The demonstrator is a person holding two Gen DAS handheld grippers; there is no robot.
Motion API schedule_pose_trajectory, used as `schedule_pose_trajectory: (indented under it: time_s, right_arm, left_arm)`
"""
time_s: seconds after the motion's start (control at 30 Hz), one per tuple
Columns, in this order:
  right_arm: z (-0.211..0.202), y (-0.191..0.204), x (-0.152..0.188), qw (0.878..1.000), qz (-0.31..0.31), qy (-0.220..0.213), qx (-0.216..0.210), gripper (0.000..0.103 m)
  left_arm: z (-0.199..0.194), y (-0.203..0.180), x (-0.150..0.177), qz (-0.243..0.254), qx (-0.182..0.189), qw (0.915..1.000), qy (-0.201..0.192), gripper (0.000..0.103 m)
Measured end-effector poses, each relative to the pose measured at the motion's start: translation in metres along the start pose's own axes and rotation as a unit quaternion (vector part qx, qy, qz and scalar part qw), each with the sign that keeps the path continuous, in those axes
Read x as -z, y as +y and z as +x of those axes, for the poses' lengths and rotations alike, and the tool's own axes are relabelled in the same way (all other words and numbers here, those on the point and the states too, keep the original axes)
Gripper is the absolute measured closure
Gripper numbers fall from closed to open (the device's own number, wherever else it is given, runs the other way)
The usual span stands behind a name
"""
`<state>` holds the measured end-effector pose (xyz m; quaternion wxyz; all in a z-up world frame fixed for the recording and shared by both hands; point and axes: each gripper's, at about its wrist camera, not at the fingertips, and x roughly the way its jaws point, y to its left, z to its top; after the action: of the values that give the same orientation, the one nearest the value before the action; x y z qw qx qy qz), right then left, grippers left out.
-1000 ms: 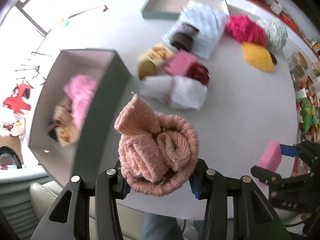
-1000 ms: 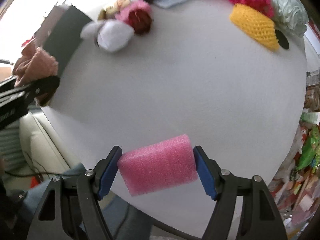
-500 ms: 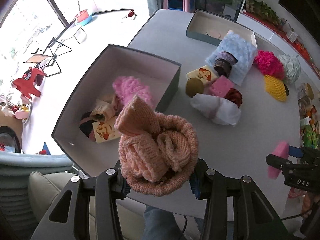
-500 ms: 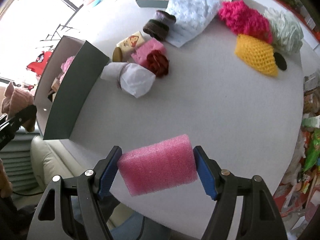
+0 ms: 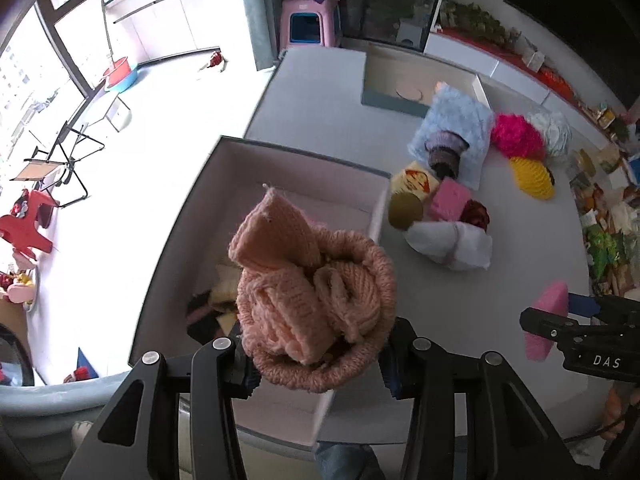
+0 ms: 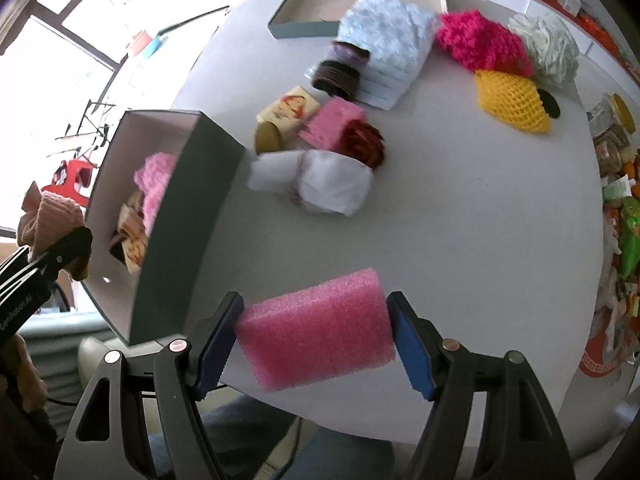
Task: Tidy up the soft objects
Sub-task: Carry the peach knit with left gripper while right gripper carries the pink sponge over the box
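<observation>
Left gripper (image 5: 316, 356) clamps the peach knit bundle (image 5: 312, 300) above the open box (image 5: 280, 168); only the right view shows right gripper (image 6: 314, 340) squeezing pink foam (image 6: 316, 340) (white table (image 6: 460, 220), bright windows).

Blown-out window glare, fisheye-warped edges

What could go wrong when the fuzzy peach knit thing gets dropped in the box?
1. The left gripper holds the peach knit bundle near the box's near corner, so it might catch the wall or fall outside.
2. A loose flap sticks up, so the bundle may unroll when it is let go.
3. The right gripper holds the pink foam block above the table edge; a slip might drop it to the floor.
</observation>
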<state>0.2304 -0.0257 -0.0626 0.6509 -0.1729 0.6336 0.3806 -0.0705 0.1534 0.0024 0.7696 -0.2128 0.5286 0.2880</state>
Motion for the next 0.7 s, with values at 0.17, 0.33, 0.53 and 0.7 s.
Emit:
schedule_pose_trajectory:
  time_s: [0.17, 0.33, 0.53, 0.7]
  right_arm:
    - [-0.006, 0.045, -0.016, 0.999, -0.033, -0.011, 0.009, 0.027]
    - [-0.011, 0.084, -0.03, 0.998, -0.063, -0.016, 0.007, 0.027]
    - [-0.008, 0.125, -0.042, 0.995, -0.095, -0.008, 0.005, 0.027]
    - [0.0, 0.15, -0.048, 0.993, -0.115, 0.005, 0.004, 0.027]
  left_arm:
    - [-0.004, 0.039, 0.0, -0.028, -0.002, 0.9994, -0.018, 0.056]
    - [-0.002, 0.075, 0.005, -0.066, -0.007, 0.9975, -0.023, 0.056]
    - [0.007, 0.11, 0.015, -0.103, -0.018, 0.9943, -0.017, 0.056]
    - [0.011, 0.131, 0.023, -0.129, -0.02, 0.9913, -0.016, 0.056]
